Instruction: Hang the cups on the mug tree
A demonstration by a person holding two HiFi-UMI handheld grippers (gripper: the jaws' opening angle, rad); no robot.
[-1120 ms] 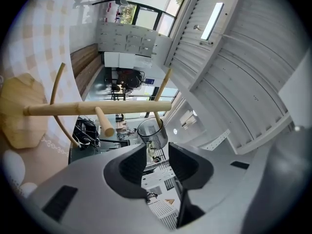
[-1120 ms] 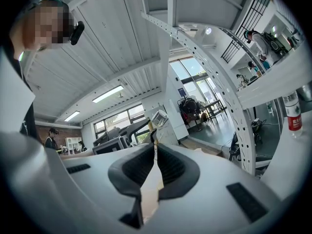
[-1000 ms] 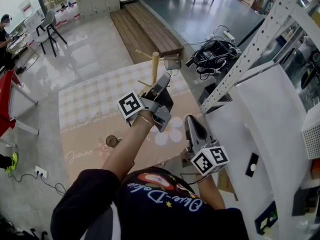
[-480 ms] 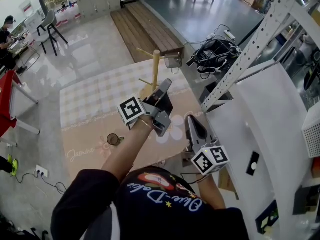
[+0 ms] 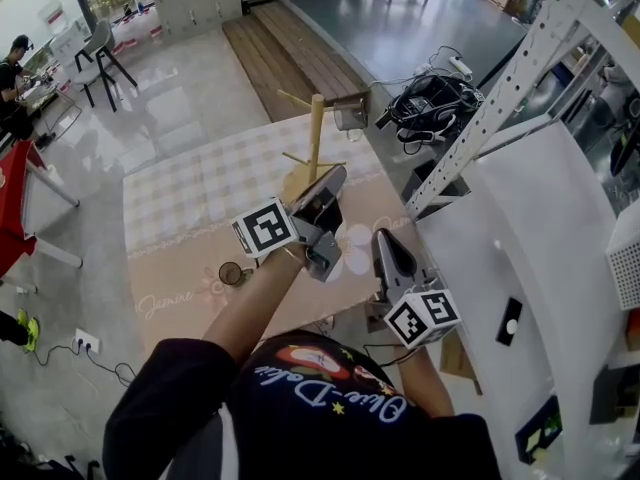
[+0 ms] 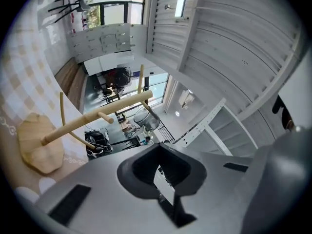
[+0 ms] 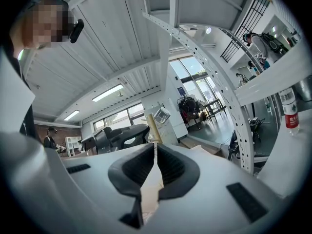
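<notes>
One cup hangs on the mug tree, a second cup waits near the bench's near edge, my left claw has just been closing on nothing, and my right claw is closed and empty.

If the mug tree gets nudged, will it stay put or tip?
Probably tippy: the mug tree is a tall thin post on a small round base, and the glass cup hangs off one side. It looks like light, stiff wood, so it may slide on the tablecloth rather than flex.
</notes>
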